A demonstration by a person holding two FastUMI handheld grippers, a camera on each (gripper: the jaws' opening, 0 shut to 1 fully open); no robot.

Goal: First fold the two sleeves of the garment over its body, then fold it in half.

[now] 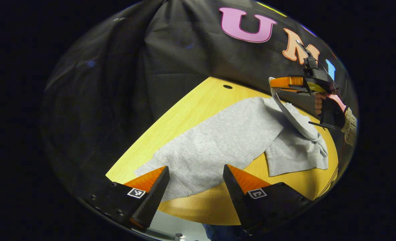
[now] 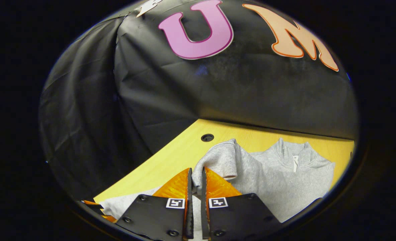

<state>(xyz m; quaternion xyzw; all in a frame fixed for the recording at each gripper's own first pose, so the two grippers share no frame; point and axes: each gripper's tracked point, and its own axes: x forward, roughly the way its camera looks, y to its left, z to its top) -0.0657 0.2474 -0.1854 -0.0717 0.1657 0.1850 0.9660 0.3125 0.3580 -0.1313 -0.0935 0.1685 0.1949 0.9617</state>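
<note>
In the left gripper view your left tool (image 1: 196, 182) hung spread over the garment (image 1: 218, 140) on the desk (image 1: 191, 103), while in the right gripper view your right tool (image 2: 195, 182) pinched a sleeve (image 2: 218, 160), that fold unfinished and halving left

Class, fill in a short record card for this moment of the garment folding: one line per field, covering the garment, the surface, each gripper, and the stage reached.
garment: grey sweatshirt, lying on the table, collar towards the booth wall
surface: yellow wooden table with a small hole near its far edge
right gripper: shut on a sleeve, lifted off the table
left gripper: open, above the near edge of the sweatshirt, holding nothing
stage: one sleeve being carried; halving not yet done
</note>
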